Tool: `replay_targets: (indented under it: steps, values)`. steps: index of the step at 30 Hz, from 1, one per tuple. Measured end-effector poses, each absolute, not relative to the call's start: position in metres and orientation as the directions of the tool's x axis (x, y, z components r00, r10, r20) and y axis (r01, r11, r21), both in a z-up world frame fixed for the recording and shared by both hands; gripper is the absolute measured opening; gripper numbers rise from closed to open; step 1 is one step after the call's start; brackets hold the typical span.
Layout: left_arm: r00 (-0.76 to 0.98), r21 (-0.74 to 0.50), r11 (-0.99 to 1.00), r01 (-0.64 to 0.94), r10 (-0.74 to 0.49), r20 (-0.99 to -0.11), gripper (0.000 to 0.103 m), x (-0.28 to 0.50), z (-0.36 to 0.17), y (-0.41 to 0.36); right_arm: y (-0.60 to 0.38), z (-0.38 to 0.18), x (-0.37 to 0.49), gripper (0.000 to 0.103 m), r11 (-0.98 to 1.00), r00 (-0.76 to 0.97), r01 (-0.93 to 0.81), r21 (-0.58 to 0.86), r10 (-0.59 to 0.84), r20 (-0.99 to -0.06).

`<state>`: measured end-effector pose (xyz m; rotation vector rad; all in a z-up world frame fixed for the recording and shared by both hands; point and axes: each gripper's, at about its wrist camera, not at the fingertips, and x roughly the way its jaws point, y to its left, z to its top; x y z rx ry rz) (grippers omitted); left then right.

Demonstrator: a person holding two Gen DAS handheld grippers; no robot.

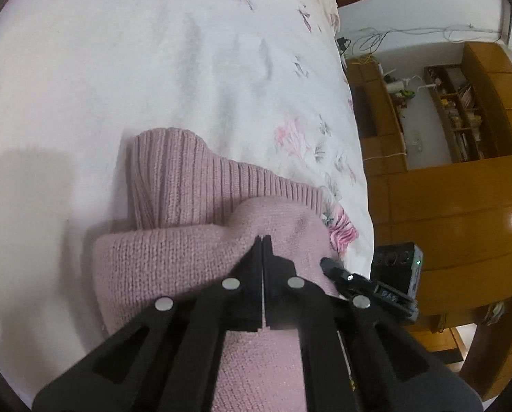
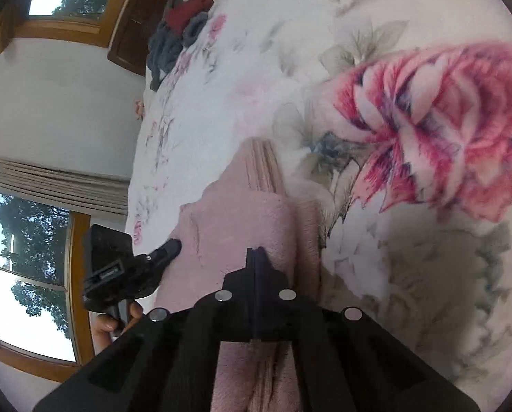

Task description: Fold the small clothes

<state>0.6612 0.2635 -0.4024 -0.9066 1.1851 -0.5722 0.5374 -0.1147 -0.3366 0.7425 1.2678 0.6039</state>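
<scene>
A pink knitted garment (image 1: 187, 261) lies partly folded on a white flowered bedspread (image 1: 153, 68), its ribbed hem (image 1: 173, 171) pointing away. My left gripper (image 1: 263, 238) is shut, and the knit rises in a hump to its tips. The right gripper's fingertips (image 1: 326, 262) press into the garment's right edge. In the right wrist view the same garment (image 2: 235, 226) runs under my right gripper (image 2: 256, 250), which is shut with pink fabric bunched at its tips. The left gripper (image 2: 172, 247) meets the garment's left edge, held by a hand (image 2: 108, 322).
A heap of dark grey and red clothes (image 2: 180, 27) sits at the far end of the bed. The bed edge (image 1: 362, 171) drops off toward a wooden wardrobe and shelves (image 1: 462, 206). Windows (image 2: 26, 261) and a wall lie beyond the other bed edge.
</scene>
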Motion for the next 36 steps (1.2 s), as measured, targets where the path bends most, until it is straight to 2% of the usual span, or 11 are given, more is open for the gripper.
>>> replay_targets:
  steps: [2, 8, 12, 13, 15, 18, 20, 22, 24, 30, 36]
  values:
    - [0.333, -0.870, 0.491, -0.039, -0.815, -0.475, 0.036, 0.646, -0.381, 0.272, -0.118, -0.316, 0.526, 0.010, 0.615, 0.210, -0.046, 0.788, 0.777, -0.594]
    - [0.228, -0.863, 0.496, 0.094, -0.855, -0.466, 0.040, 0.582, -0.370, 0.255, -0.091, -0.297, 0.473, 0.006, 0.619, 0.107, -0.183, 0.764, 0.785, -0.610]
    - [0.232, -0.842, 0.539, 0.020, -0.822, -0.520, 0.000, 0.579, -0.401, 0.255, -0.099, -0.322, 0.467, 0.000, 0.675, 0.114, -0.119, 0.728, 0.738, -0.665]
    - [0.237, -0.842, 0.540, 0.008, -0.819, -0.523, 0.000, 0.580, -0.399, 0.257, -0.100, -0.314, 0.462, 0.000, 0.688, 0.129, -0.118, 0.716, 0.726, -0.676]
    - [0.255, -0.865, 0.501, 0.040, -0.842, -0.476, 0.030, 0.572, -0.379, 0.260, -0.101, -0.291, 0.451, 0.005, 0.679, 0.148, -0.154, 0.718, 0.734, -0.663]
    - [0.233, -0.855, 0.505, 0.118, -0.851, -0.471, 0.034, 0.552, -0.361, 0.254, -0.089, -0.271, 0.431, 0.007, 0.624, 0.134, -0.208, 0.753, 0.781, -0.611]
    - [0.207, -0.809, 0.579, 0.100, -0.807, -0.553, 0.030, 0.549, -0.376, 0.247, -0.078, -0.286, 0.426, 0.006, 0.651, 0.099, -0.200, 0.732, 0.757, -0.646]
    - [0.192, -0.789, 0.610, 0.072, -0.785, -0.589, 0.000, 0.550, -0.394, 0.246, -0.069, -0.314, 0.428, 0.000, 0.717, 0.080, -0.181, 0.673, 0.693, -0.717]
    - [0.188, -0.795, 0.605, 0.048, -0.787, -0.587, 0.001, 0.551, -0.396, 0.249, -0.076, -0.331, 0.430, 0.000, 0.706, 0.079, -0.121, 0.698, 0.708, -0.702]
    - [0.249, -0.819, 0.569, 0.074, -0.806, -0.538, 0.075, 0.513, -0.370, 0.260, -0.074, -0.295, 0.398, 0.007, 0.673, 0.115, -0.166, 0.721, 0.739, -0.663]
    - [0.267, -0.841, 0.539, -0.040, -0.805, -0.529, 0.089, 0.464, -0.391, 0.289, -0.081, -0.323, 0.404, 0.010, 0.696, 0.077, -0.096, 0.712, 0.718, -0.692]
